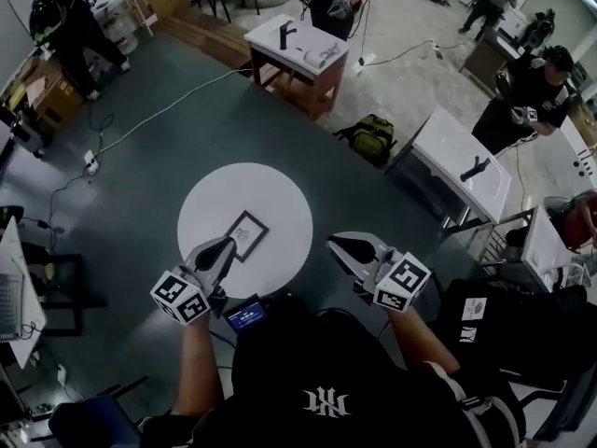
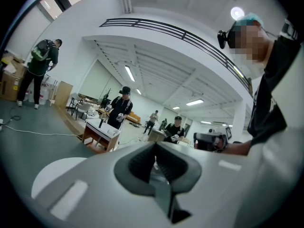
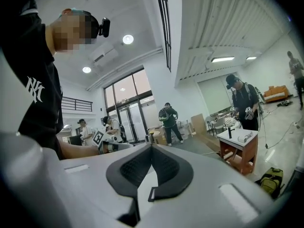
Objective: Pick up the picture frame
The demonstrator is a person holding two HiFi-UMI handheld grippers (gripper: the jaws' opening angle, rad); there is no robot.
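In the head view a small dark picture frame (image 1: 247,233) lies flat on a round white table (image 1: 280,189), left of the table's middle and near its front. My left gripper (image 1: 227,245) hovers over the table's near edge, its tips just left of the frame and apart from it. My right gripper (image 1: 334,244) is at the table's right rim, farther from the frame. Both point away from me and nearly level. The left gripper view shows its jaws (image 2: 154,147) shut with nothing in them. The right gripper view shows the same (image 3: 151,147). The frame appears in neither gripper view.
A wooden table with a white top (image 1: 297,49) stands beyond the round one. White tables (image 1: 462,152) line the right side, with a green backpack (image 1: 368,138) on the floor between. Cables cross the dark floor at left. Several people stand around the room's edges.
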